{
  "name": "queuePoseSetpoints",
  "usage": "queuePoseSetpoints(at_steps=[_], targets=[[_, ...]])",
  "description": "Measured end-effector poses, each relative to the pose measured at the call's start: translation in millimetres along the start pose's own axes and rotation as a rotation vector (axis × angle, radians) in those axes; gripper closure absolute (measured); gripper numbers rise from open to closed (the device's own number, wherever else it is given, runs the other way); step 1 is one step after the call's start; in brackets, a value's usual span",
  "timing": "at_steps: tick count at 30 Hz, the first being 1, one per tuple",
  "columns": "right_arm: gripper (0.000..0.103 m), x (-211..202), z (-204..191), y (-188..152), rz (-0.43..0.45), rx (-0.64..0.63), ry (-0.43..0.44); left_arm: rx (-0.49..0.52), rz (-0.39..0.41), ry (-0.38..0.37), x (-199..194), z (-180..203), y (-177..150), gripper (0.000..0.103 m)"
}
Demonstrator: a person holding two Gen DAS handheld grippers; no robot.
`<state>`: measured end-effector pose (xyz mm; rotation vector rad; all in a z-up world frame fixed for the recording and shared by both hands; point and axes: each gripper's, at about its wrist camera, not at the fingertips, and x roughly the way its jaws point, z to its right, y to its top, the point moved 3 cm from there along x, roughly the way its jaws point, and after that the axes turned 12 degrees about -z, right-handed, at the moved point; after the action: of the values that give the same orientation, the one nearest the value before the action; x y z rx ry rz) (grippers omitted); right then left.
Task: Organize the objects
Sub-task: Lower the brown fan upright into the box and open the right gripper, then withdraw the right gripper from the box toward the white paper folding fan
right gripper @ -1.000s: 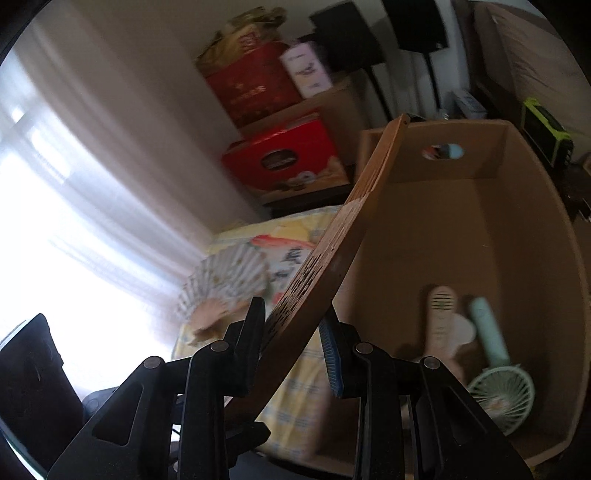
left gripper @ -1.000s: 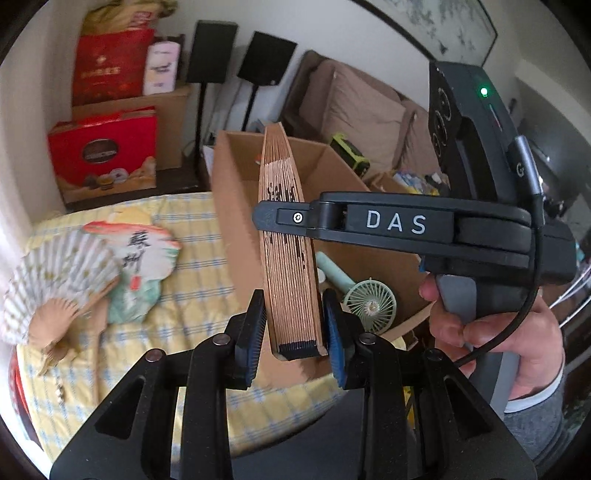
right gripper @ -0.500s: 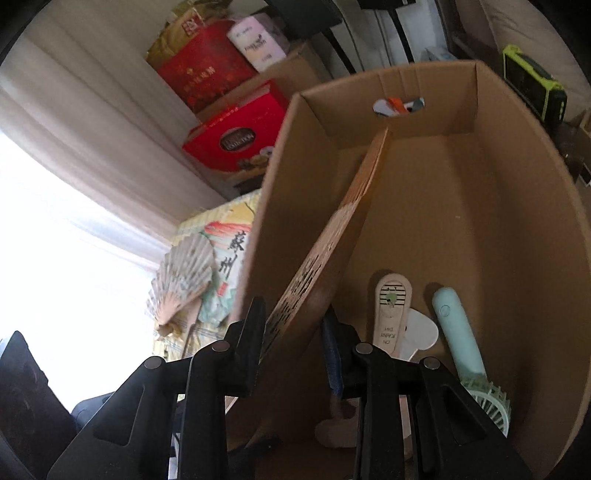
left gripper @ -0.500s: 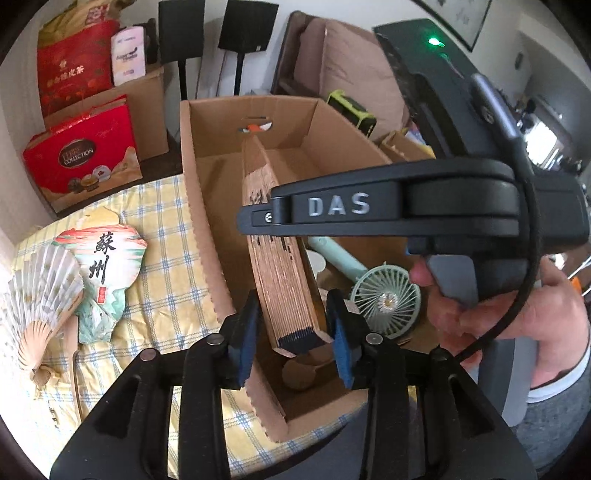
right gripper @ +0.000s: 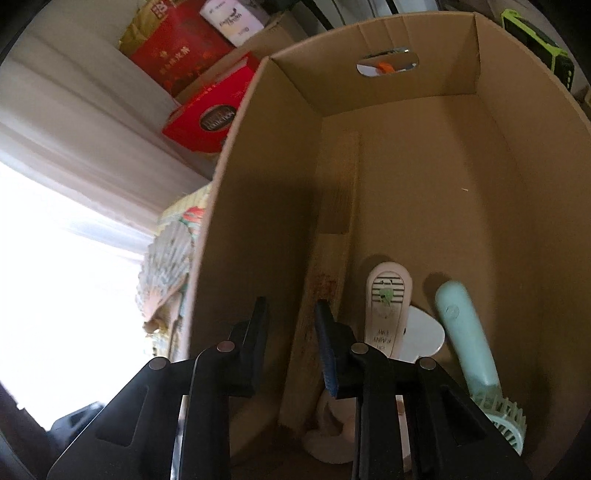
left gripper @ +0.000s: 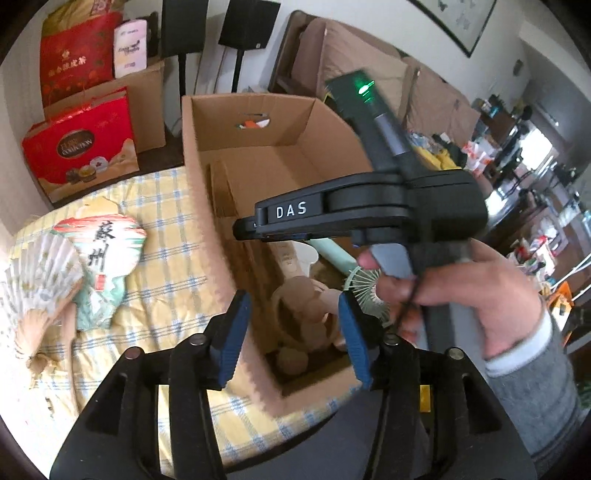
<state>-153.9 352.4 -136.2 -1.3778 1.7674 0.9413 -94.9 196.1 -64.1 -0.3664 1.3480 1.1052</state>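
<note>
**Folded fan lying in the box**

While the left gripper (left gripper: 293, 334) is hanging spread and empty above the cardboard box (left gripper: 207, 155), the right gripper (right gripper: 291, 341), jaws apart, is gripping nothing; beyond it, the folded wooden fan (right gripper: 332, 258) is leaning against the box's left wall.

Strong daylight pours through a pale curtain (right gripper: 66, 155), washing out that whole side of the room. A brown sofa (left gripper: 354, 74) with fat cushions stands against the white wall, a framed picture (left gripper: 458, 22) hanging above it. Two black speakers (left gripper: 247, 24) on stands sit in the corner beside stacked red gift boxes (left gripper: 79, 136). A yellow checked cloth (left gripper: 162, 236) covers the table, and cluttered shelves (left gripper: 517, 140) fill the far end.
</note>
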Motion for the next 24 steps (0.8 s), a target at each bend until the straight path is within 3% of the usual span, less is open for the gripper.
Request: queuePoseSetpoints(at_steps=[4, 8, 10, 12, 19, 24], targets=[[0.077, -4, 1, -1, 0.014, 0.004, -0.005, -0.016, 0.035, 0.011, -24, -12, -8, 0.054], [0.077, -18, -3, -9, 0.052, -0.015, -0.035, -0.049, 0.064, 0.029, -42, -26, -11, 0.044], [0.073, -27, -11, -15, 0.082, -0.051, -0.079, -0.071, 0.079, 0.045, -48, -36, -11, 0.038], [0.062, -35, -18, -22, 0.112, -0.085, -0.113, -0.104, 0.09, 0.053, -51, -48, -13, 0.031], [0.054, -46, -43, -39, 0.155, -0.169, -0.193, -0.179, 0.089, 0.081, -50, -77, -21, 0.024], [0.047, -44, -67, -43, 0.185, -0.212, -0.216, -0.21, 0.097, 0.092, -55, -89, -27, 0.013]])
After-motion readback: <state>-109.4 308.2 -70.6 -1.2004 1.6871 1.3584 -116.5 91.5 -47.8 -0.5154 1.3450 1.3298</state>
